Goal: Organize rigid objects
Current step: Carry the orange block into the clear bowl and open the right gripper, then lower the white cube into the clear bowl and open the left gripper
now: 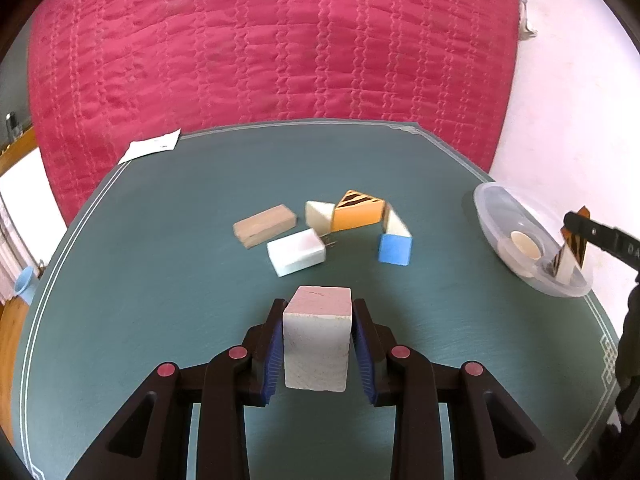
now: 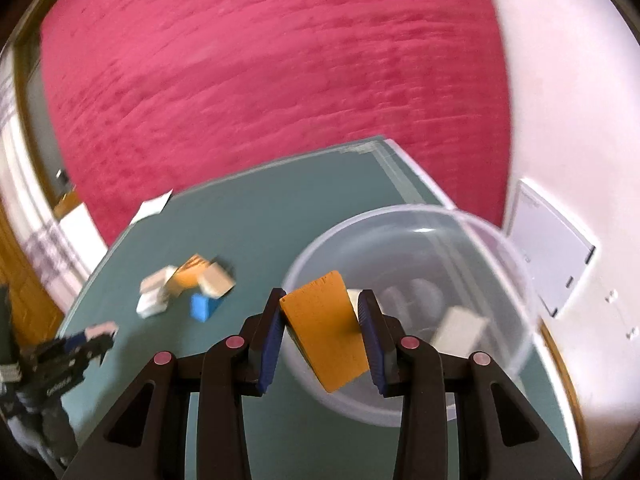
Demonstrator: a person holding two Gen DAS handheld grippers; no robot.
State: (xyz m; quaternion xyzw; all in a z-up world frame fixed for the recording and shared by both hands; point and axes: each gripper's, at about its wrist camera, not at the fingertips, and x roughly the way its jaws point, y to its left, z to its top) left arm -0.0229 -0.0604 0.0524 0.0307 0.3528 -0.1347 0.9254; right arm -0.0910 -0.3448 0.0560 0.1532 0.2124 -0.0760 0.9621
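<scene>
Left claw (image 1: 318, 340) clamped on pale block (image 1: 316, 336) | right claw (image 2: 322, 332) clamped on orange wedge (image 2: 326, 328), bowl (image 2: 500, 248) at 1 o'clock | I judge both light, stiff, smooth; grip flat sides.

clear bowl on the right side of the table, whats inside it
In the clear bowl lie a pale block and a round cream piece. The orange block, clamped in the right gripper, hides part of the bottom.

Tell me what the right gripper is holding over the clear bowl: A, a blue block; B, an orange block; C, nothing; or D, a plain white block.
B: the right gripper is clamped on an orange block above the clear bowl.
</scene>
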